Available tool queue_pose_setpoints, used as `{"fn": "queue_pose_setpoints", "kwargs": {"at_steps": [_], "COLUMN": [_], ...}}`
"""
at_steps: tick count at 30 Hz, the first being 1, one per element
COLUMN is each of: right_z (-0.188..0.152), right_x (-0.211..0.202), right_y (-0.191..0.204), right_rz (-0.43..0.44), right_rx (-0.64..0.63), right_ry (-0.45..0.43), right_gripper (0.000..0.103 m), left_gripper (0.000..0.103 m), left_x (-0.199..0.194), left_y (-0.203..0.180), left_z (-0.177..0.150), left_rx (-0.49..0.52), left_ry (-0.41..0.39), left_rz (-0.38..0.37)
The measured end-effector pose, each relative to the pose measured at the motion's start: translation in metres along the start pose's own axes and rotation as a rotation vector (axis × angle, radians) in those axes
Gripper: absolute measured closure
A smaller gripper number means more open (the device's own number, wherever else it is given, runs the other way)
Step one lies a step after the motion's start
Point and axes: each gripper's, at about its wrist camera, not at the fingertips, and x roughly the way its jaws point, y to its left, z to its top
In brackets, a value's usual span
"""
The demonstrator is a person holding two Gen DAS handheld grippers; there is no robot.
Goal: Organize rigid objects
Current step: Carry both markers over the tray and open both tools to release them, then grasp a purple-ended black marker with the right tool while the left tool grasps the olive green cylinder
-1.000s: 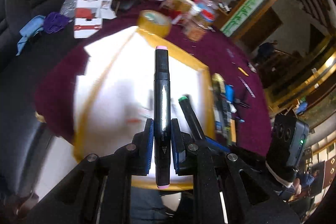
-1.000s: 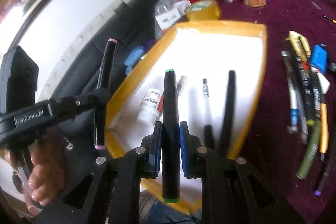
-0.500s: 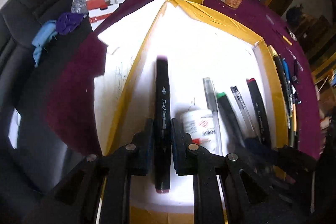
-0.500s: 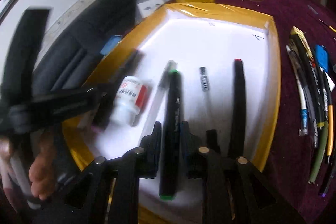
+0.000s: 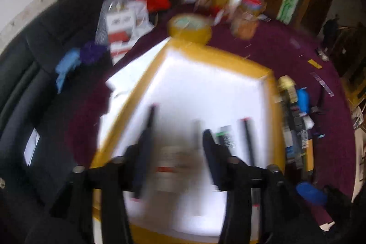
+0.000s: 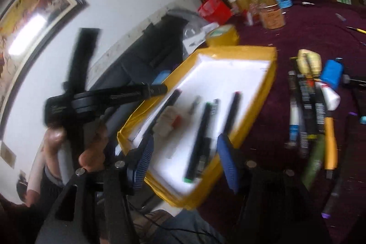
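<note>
— Over the yellow-rimmed tray (image 6: 265, 93), what did the right wrist view give that the left one did not?

— It was the sharper one. The right gripper (image 6: 183, 161) had its jaws spread wide, holding nothing. Below them the green-capped marker (image 6: 197, 141) lay flat on the tray's white floor. The left wrist view was smeared with blur; there the left gripper (image 5: 176, 157) also had its jaws spread and empty, with a dark marker (image 5: 147, 127) lying just beside the left jaw on the tray (image 5: 219, 54).

— How many things lay in the tray?

— In the right view I counted three dark markers: one near the left rim (image 6: 164, 106), the green-capped one, and a red-tipped one (image 6: 232, 111) toward the right rim. Between them lay a small white bottle (image 6: 168, 121) and two thin pens, too blurred to describe further.

— And outside it?

— A row of pens and markers (image 6: 308, 111) lay on the maroon table (image 6: 308, 22) to the right, too crowded to count. One roll of yellow tape (image 6: 223, 36) sat just beyond the far rim. Only the right view showed the left hand (image 6: 91, 152) gripping its tool.
</note>
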Motion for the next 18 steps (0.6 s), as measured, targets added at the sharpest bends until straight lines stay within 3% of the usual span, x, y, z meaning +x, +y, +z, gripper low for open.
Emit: {"fn": "queue_pose_setpoints", "kwargs": {"at_steps": [2,6,10,18], "right_z": [-0.001,-0.005,-0.009,-0.020], "right_x": [-0.016,-0.047,-0.076,-0.091], "right_y": [-0.017,-0.050,-0.085,-0.127], "right_rz": [-0.025,-0.083,-0.137,-0.163], "right_rx": [0.022,0.089,0.185,0.318], "right_ry": [-0.017,-0.051,-0.078,-0.087], "right_gripper": [0.050,0.050,0.050,0.050], "left_gripper": [0.043,0.043,0.043,0.043], "left_x": [-0.012,-0.017,-0.014,-0.005], "left_y": [-0.032,-0.093,-0.133,-0.142], "left_z": [-0.004,-0.013,-0.021,-0.041], "left_rx": [0.025,0.093,0.144,0.109], "left_ry": [-0.044,-0.010,0.023,0.084], "left_rz": [-0.052,-0.190,-0.230,-0.282]}}
